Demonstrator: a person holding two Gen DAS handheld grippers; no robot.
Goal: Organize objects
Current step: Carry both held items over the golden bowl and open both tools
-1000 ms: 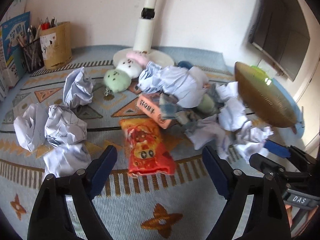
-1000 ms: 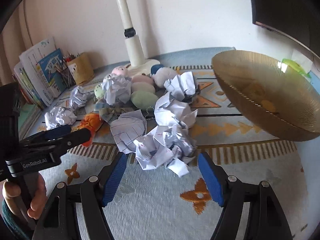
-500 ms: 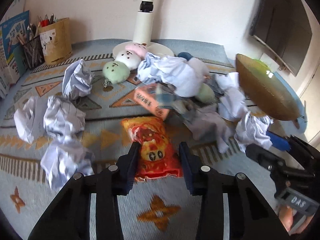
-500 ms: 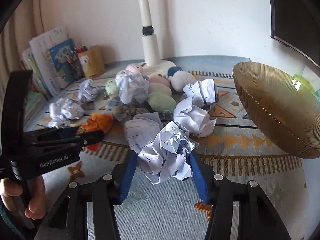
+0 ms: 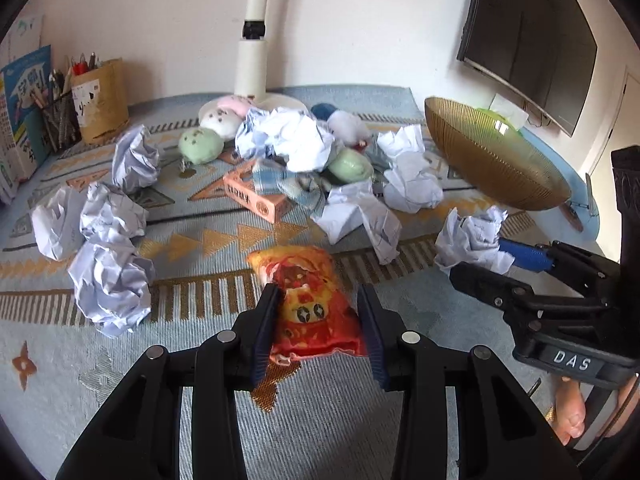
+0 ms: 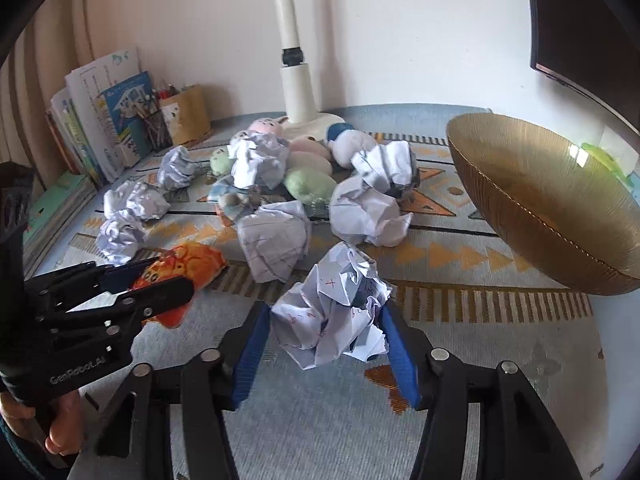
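On the patterned worktop [image 5: 208, 432] you have barely begun: your left claw [image 5: 318, 322] grips the orange snack bag [image 5: 312, 312], your right claw [image 6: 330, 336] a paper ball [image 6: 334, 312], while the gold bowl [image 6: 540, 208] looks empty and most clutter lies loose.

White letters "DAS" stand on the right gripper [image 5: 472, 258] body; "GenRobot.AI" (partly shadowed) runs along the left gripper [image 6: 160, 280] body. Print on the box [image 5: 256, 196] ahead is unreadable
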